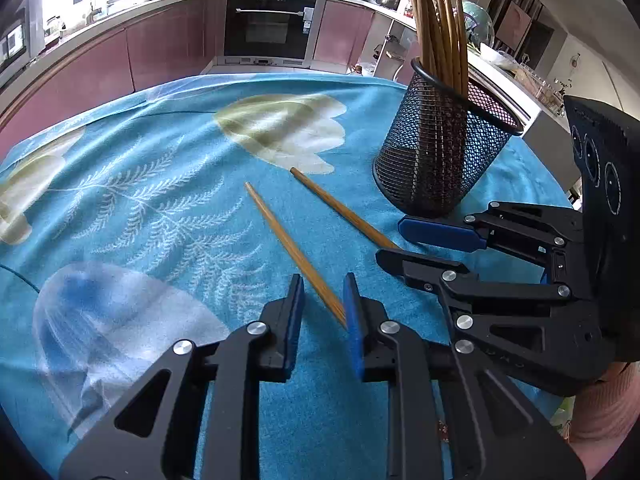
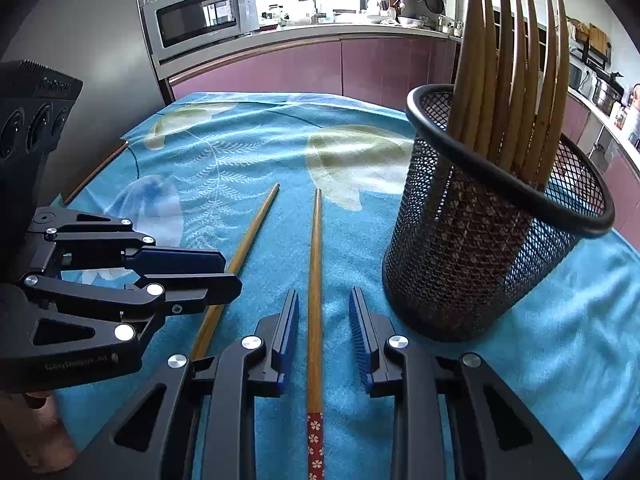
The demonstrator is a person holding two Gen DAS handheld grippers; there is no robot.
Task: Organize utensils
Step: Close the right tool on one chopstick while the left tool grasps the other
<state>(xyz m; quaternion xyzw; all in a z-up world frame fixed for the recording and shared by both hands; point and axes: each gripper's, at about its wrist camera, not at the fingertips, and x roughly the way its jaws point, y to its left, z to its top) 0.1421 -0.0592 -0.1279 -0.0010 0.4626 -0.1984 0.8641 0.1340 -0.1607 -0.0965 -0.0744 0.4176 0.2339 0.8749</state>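
Note:
Two wooden chopsticks lie on the blue cloth. One chopstick [image 2: 315, 280], with a red flowered end, runs straight between the fingers of my right gripper [image 2: 324, 294], whose pads stand clear of it on both sides. The other chopstick [image 1: 292, 248] slants toward my left gripper [image 1: 324, 296] and slips under its right finger [image 1: 352, 312]; a gap shows between the pads. A black mesh holder [image 1: 432, 152] [image 2: 480, 248] with several chopsticks [image 2: 508, 80] upright in it stands just right of both grippers. In each wrist view the other gripper shows from the side: right gripper [image 1: 390, 240], left gripper [image 2: 232, 272].
The flower-printed blue cloth [image 1: 160, 200] covers the table, whose wooden edge [image 2: 96, 172] shows at the left. Pink kitchen cabinets, an oven [image 1: 268, 28] and a microwave [image 2: 196, 20] stand beyond. A person's hand [image 1: 600, 400] holds the right gripper.

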